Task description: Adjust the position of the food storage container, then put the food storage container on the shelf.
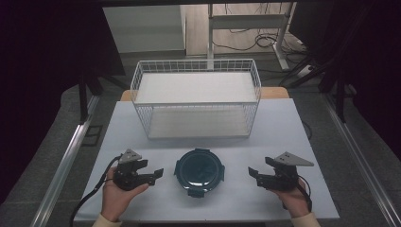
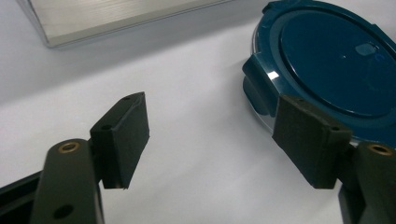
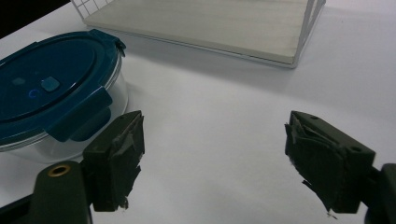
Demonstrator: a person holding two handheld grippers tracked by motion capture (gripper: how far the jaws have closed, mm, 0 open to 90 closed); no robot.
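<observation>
I see a round container (image 1: 199, 171) with a dark teal clip-on lid sitting on the white surface (image 1: 203, 142), near the front edge, centred between my two hands. Clear body under the lid, visible in the right gripper view (image 3: 56, 100); lid latches folded down at the sides. In the left gripper view the container (image 2: 327, 60) sits just beyond the right-hand jaw, not touching it as far as I can tell.

Left tongs (image 1: 157, 173): open, jaws wide apart, nothing between them, held just left of the container and pointing at it. My left hand (image 1: 117, 196) grips the body from below. In the left gripper view the left tongs (image 2: 210, 140) hang over bare surface.

Right tongs (image 1: 253, 175): open too, empty, held to the right of the container, a bit farther off than the left. Right hand (image 1: 293, 198) behind them. In the right gripper view the right tongs (image 3: 212, 158) show worn pads (image 3: 126, 158), frayed at the edges.

Behind the container stands a white wire basket (image 1: 196, 97) with a pale board bottom, well apart from both tongs. A cable (image 1: 90, 196) trails from the left gripper off the front edge.
</observation>
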